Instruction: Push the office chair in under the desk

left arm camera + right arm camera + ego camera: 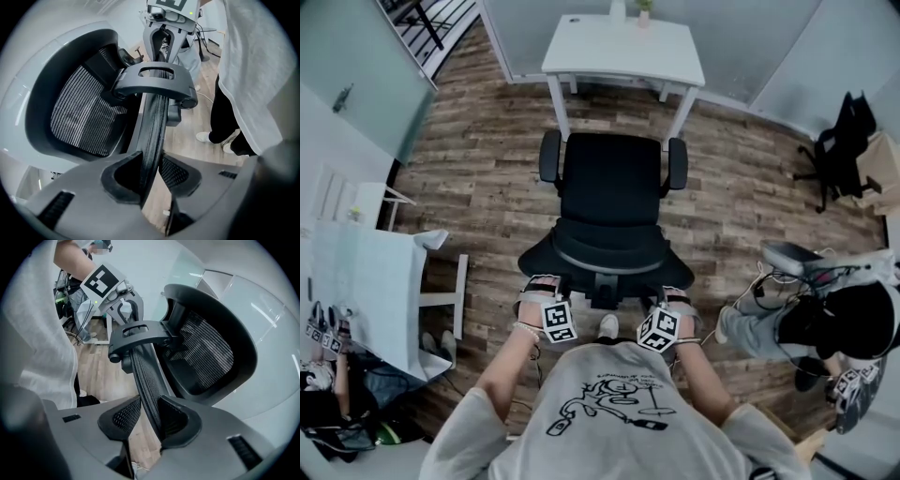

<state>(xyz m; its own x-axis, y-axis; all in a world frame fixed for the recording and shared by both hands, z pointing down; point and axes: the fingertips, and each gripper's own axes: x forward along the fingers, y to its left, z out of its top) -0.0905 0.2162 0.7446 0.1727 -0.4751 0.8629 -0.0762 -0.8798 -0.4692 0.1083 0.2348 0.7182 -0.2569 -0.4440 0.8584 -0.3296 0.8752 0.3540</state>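
Observation:
A black mesh office chair (609,202) stands on the wood floor, its seat facing the white desk (623,52) at the far wall. The front of the seat lies just short of the desk's legs. I stand behind the chair. My left gripper (540,285) (152,176) is shut on the left side of the backrest's top rim (154,122). My right gripper (671,298) (149,420) is shut on the right side of the same rim (145,376). The curved headrest (79,112) (206,357) hangs just beyond the rim in both gripper views.
A seated person (825,319) is close on the right, with cables on the floor nearby. Another black chair (844,141) stands at the back right. A white table (366,272) stands on the left. Glass walls close off the room behind the desk.

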